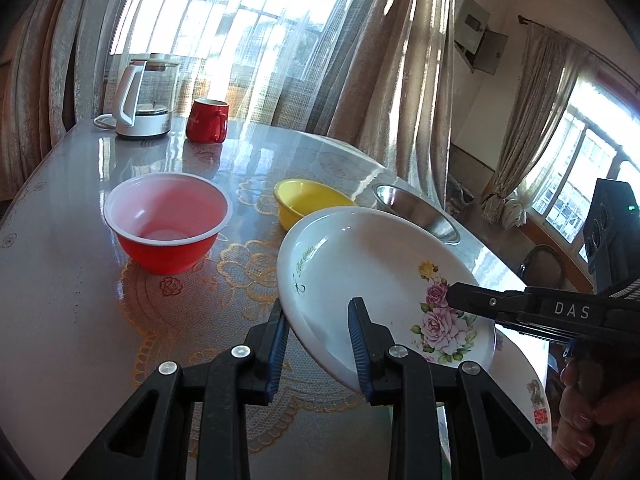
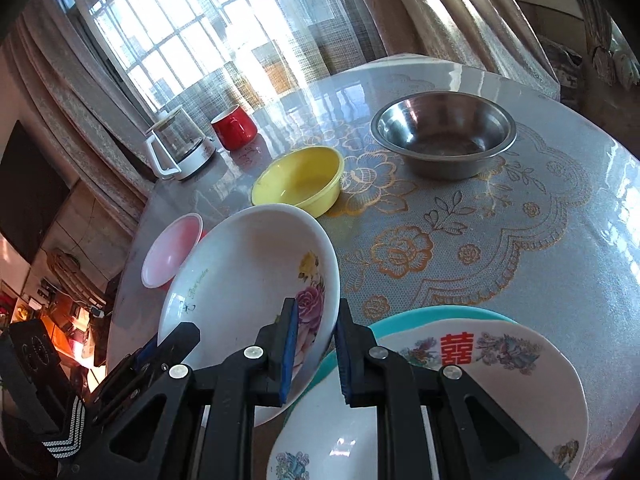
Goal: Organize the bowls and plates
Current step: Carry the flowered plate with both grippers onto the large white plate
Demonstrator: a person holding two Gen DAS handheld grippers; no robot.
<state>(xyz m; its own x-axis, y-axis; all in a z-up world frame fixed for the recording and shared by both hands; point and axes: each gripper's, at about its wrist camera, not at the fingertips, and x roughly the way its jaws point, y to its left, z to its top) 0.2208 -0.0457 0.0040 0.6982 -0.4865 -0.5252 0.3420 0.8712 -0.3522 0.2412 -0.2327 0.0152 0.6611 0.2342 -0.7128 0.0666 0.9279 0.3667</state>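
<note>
A white plate with pink roses (image 1: 360,272) (image 2: 248,280) is held tilted above the table by both grippers. My left gripper (image 1: 318,344) is shut on its near rim. My right gripper (image 2: 316,344) is shut on the opposite rim, and it shows in the left wrist view (image 1: 472,300). Below, a white plate with a red character (image 2: 512,364) lies on a teal plate (image 2: 400,318), with another floral dish (image 2: 320,448) in front. A red bowl (image 1: 168,224), a yellow bowl (image 2: 300,182) and a steel bowl (image 2: 444,136) stand on the table.
A glass kettle (image 1: 140,96) and a red mug (image 1: 208,120) stand at the table's far side by the curtained window. The table (image 2: 520,240) has a glossy grey cloth with gold flowers. Its right edge is near the steel bowl (image 1: 420,212).
</note>
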